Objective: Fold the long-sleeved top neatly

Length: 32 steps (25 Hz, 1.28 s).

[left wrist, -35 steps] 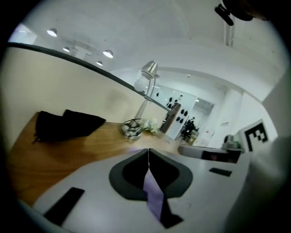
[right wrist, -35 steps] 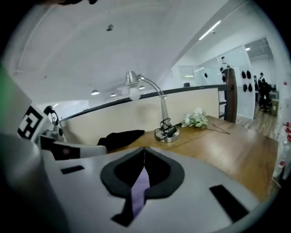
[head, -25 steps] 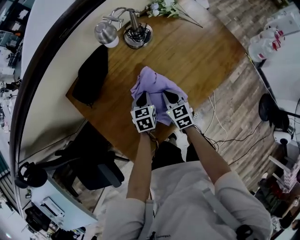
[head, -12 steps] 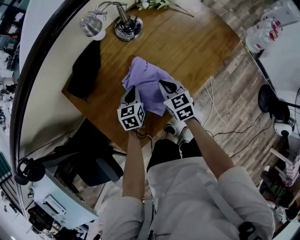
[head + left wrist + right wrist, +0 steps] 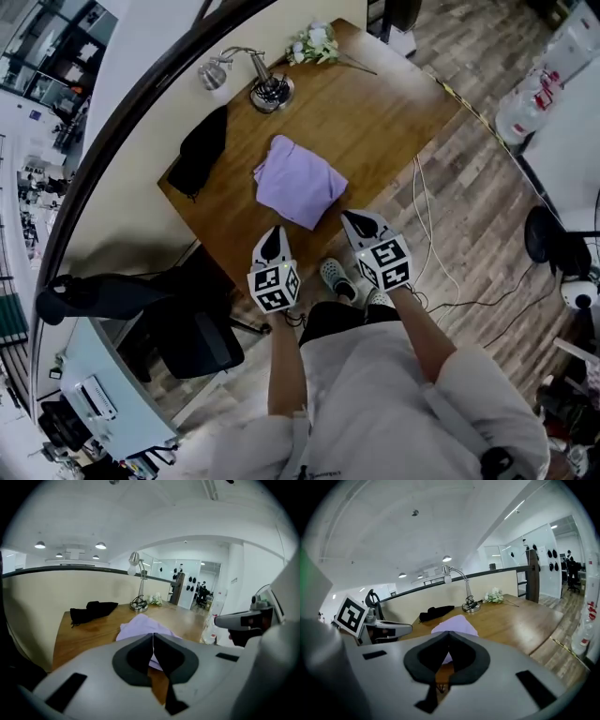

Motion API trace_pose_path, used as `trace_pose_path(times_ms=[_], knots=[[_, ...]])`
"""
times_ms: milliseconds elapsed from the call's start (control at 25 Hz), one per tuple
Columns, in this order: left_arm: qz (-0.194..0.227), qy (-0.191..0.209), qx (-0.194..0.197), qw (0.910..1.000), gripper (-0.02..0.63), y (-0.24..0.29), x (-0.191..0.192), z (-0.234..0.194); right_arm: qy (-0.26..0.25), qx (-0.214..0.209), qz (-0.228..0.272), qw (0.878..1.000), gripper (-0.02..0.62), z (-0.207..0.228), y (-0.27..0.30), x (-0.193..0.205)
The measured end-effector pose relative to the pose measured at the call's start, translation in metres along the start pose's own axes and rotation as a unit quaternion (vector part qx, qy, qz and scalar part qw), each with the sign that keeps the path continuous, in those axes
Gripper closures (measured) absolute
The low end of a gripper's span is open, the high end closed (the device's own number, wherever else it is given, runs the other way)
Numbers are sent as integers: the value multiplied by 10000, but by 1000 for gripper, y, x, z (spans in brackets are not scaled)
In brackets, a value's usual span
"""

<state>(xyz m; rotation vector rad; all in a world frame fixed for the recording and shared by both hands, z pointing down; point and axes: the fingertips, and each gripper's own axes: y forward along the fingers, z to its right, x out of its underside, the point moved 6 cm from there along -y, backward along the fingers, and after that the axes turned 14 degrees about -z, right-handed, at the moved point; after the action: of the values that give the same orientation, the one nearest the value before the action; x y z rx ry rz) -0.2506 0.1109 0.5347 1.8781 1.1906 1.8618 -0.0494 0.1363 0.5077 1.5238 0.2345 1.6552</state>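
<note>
a brown wooden worktop (image 5: 394,103) stands at an angle on a floor (image 5: 478,178) of grey-brown planks. its far side runs along a cream partition (image 5: 103,187) topped by a dark curved rail. the top (image 5: 300,181), lilac, lies folded into a compact rough rectangle near the middle of the worktop, somewhat toward the near edge, with bare wood all round it. behind it a black bundle (image 5: 199,150) lies by the left edge. a lamp (image 5: 261,82) on a round base stands at the far side, and a white flower sprig (image 5: 316,42) lies near the far corner. the right half of the worktop is bare wood out to its corner.

both tongs hang in the air just short of the worktop's near corner, above the person's shoes (image 5: 336,277). the left tongs (image 5: 273,234) are fully closed with nothing between them. the right tongs (image 5: 360,223) are closed and empty too. they sit side by side with a gap between them, pointing toward the top and well apart from it.

a dark chair (image 5: 183,328) sits close to the near-left edge. thin cables (image 5: 427,225) trail over the floor along the right edge, and beyond them the planks lie open as far as a white unit (image 5: 562,141).
</note>
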Motion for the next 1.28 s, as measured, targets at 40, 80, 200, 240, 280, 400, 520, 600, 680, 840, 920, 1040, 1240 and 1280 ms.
trace_pose_path(times_ms=[40,80,200,240,280,400,520,600,680,840,920,1040,1240,1280], knots=[[131,-76,72,9999,581,-9,4,12,-61,-69,-29,10000,591,-6,-11,9],[233,-143,138,9995,581,-17,8,24,-195,-148,-81,9997,592,-13,-21,19],[373,-152,122,9991,582,-41,20,51,-537,-252,-40,9982,592,-35,-47,43],[405,-140,95,9990,582,-54,25,59,-486,-259,32,9985,592,-40,-57,51],[444,-144,88,9989,583,-67,31,68,-385,-254,104,9989,592,-44,-67,58],[567,-212,141,9981,583,-99,51,87,-161,-137,258,9994,592,-48,-88,78],[530,-169,202,9982,583,-120,72,93,24,-59,331,9994,592,-59,-102,97],[515,-131,265,9982,583,-129,81,94,58,-18,321,9995,592,-67,-107,107],[515,-71,323,9981,583,-135,87,94,70,55,304,9995,592,-74,-111,110],[419,244,399,9980,583,-148,93,87,127,271,398,9988,592,-92,-115,106],[341,459,438,9974,583,-158,90,75,246,418,532,9974,592,-107,-118,103],[253,747,602,9951,583,-172,86,55,362,626,662,9952,592,-134,-120,104],[314,891,850,9919,583,-180,85,25,535,773,844,9920,592,-164,-109,104],[332,957,903,9908,583,-180,85,21,530,810,857,9916,592,-169,-105,103]])
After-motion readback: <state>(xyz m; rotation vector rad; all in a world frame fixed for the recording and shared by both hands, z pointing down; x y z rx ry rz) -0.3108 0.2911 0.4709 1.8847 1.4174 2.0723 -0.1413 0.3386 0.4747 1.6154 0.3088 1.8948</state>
